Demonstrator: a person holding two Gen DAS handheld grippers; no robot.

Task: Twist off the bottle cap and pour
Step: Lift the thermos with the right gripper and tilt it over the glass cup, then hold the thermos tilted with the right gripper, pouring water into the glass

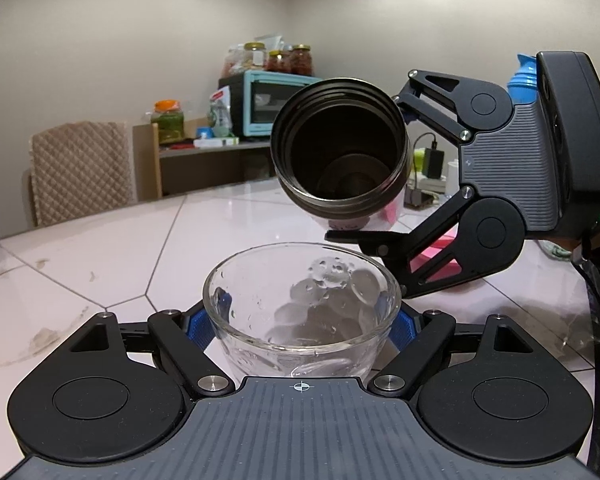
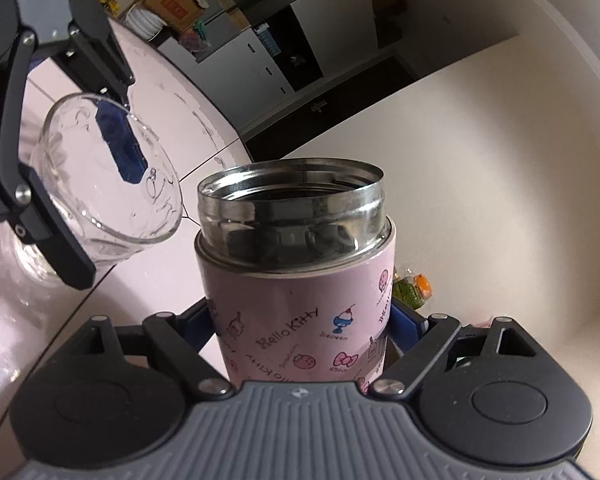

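- You are in the pour step: the cap is already off the pink Hello Kitty thermos bottle [image 2: 300, 300], and its open steel mouth is tipped toward the glass cup [image 1: 302, 304].
- Your right gripper [image 2: 302, 320] pinches the bottle around its printed body, blue pads pressed to either side, well below the threaded neck.
- Your left gripper [image 1: 302, 320] clamps the glass cup between its blue pads; one pad shows through the glass wall in the right wrist view.
- From the left wrist view, the bottle mouth hangs above and just behind the cup's far rim, not touching it. The inside looks dark; I cannot tell whether liquid remains, and no stream is visible.
- The cup carries droplets on its wall and seems to have a little water at the bottom, so some pouring has likely been done.
- Next, I judge you need either more tilt with the lip kept over the cup's opening, or a return to upright if it is empty.
- Hold the cup steady over the white marble table [image 1: 100, 248]; the cap itself is not in view.
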